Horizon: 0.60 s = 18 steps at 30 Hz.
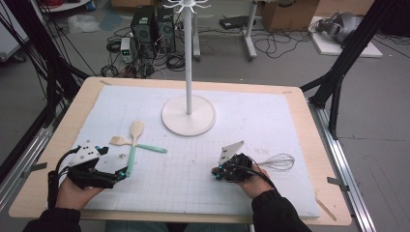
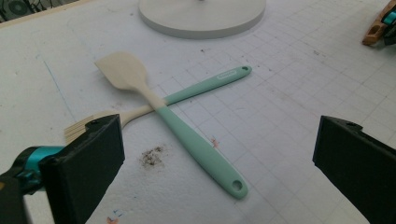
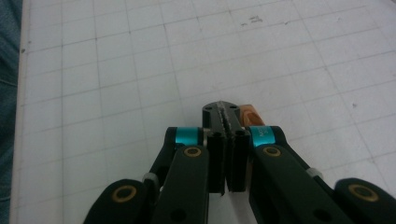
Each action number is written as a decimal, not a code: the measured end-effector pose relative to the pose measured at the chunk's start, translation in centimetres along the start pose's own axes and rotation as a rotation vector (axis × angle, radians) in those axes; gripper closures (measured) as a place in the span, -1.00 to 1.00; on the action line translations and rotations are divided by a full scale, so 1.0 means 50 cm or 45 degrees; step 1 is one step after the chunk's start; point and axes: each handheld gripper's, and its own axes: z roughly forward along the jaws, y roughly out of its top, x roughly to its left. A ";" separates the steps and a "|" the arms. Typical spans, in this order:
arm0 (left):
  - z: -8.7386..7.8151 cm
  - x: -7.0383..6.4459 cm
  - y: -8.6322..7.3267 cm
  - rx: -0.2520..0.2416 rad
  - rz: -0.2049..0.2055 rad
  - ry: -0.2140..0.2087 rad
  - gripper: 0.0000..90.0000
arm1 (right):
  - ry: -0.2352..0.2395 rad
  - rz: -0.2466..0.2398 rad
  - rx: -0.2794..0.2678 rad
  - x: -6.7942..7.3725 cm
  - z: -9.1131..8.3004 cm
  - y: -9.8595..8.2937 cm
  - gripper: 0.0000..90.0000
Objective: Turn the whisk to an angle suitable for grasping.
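So there are two mint-handled utensils on the white grid mat (image 1: 270, 111), lying crossed in an X off to the left of and a bit nearer the person than the round base of the white hook stand (image 1: 188, 115): one spatula (image 1: 134, 145) with a cream blade, and one pastry brush (image 1: 138, 144) with pale bristles. In the left gripper view the spatula (image 2: 177, 126) lies on top of the brush (image 2: 187, 93), and the stand's base (image 2: 202, 16) sits just past them. There is one wire whisk (image 1: 277, 161) too, on the other side, to the right of the stand and nearer the person, lying flat just beside the right gripper (image 1: 215, 172). One stand, one whisk, one spatula, one brush, two grippers, that's the whole count. The left gripper (image 1: 124, 172) is held low at the near end of the spatula handle, and its two black jaws stand wide apart in its own view, with the handle end lying on the mat between them and touching neither. The right gripper (image 3: 227, 114) has its jaws pressed together with nothing between them, hovering over bare grid mat (image 3: 116, 70). There's also a small dark smudge (image 2: 152, 156) on the mat right next to the spatula handle.
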 end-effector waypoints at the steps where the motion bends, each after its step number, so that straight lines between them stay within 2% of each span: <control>1: 0.000 0.000 0.000 0.000 0.000 0.000 -0.94 | -0.005 -0.001 0.004 -0.001 0.002 0.003 0.98; 11: -0.001 0.001 0.000 0.001 0.001 0.004 -0.94 | -0.030 -0.020 0.030 -0.005 0.016 0.019 0.98; 18: -0.001 0.002 0.000 0.001 0.003 0.002 -0.94 | -0.054 0.004 0.024 -0.011 0.017 0.019 0.98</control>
